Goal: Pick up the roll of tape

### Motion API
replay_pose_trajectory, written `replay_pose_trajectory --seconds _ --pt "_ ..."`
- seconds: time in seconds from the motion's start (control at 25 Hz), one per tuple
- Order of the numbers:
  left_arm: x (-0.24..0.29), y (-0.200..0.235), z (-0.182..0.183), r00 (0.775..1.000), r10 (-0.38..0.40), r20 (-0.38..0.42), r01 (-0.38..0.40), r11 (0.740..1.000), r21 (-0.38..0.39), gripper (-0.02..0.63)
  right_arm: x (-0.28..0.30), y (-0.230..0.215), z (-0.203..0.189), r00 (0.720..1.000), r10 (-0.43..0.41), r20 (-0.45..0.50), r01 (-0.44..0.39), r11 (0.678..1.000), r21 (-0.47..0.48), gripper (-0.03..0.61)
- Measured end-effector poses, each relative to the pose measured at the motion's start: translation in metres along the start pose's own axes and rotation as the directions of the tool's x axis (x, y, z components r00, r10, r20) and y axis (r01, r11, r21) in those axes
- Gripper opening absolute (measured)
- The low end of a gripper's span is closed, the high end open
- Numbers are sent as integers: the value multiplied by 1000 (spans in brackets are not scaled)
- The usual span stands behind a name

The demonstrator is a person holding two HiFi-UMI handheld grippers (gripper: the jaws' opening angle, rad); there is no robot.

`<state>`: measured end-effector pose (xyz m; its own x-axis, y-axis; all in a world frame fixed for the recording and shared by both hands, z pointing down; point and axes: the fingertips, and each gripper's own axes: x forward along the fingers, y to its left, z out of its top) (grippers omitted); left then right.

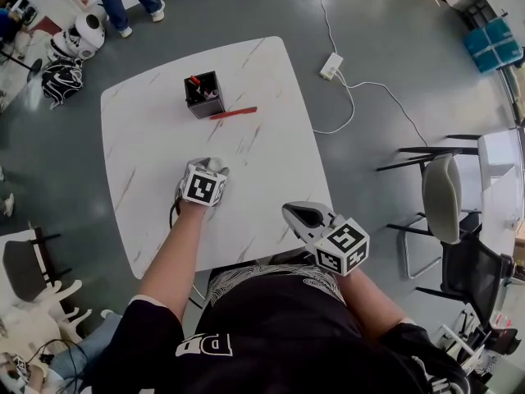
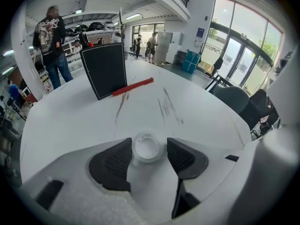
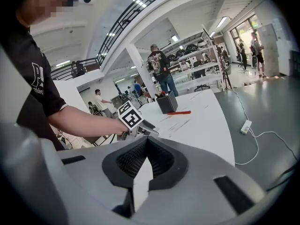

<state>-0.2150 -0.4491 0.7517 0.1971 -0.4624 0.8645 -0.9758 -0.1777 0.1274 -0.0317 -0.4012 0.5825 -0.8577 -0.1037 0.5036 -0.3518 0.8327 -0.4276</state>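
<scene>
Setting: large open work hall, a lab or workshop type, not a home.

Evidence:
- Grey hard floor (image 1: 385,23), with a white marble-look table (image 1: 164,138) standing alone in the middle.
- A power strip (image 1: 331,65) with a loose cable lies on the floor, far right of the table.
- Far side: metal shelves (image 3: 199,55) loaded with dark gear, a balcony railing (image 3: 119,32) overhead, and strip lights (image 3: 223,21).
- Right side: tall glass doors (image 2: 234,41), blue crates (image 1: 495,43) and office chairs (image 1: 443,195).
- A person (image 2: 50,36) stands by the shelves, with others farther off.
</scene>
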Motion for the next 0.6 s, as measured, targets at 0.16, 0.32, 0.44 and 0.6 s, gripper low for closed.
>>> replay_pose_trajectory --seconds 0.16,0.32,0.44,0.6 --pt "2 -1 0 1000 -5 -3 5 1000 13 239 -1 -1 -3 1000 -2 -2 2 1000 4 5" --pt "1 -2 1 1000 -6 26 5 1000 13 241 -3 2 -6 1000 -7 -1 7 1000 11 5" --pt "1 -1 1 999 -3 39 3 1000 4 241 -6 2 -6 1000 -16 2 16 1000 12 5" --pt "-2 0 1 999 5 41 -4 1000 -16 222 -12 5 -7 1000 -30 5 30 999 12 5"
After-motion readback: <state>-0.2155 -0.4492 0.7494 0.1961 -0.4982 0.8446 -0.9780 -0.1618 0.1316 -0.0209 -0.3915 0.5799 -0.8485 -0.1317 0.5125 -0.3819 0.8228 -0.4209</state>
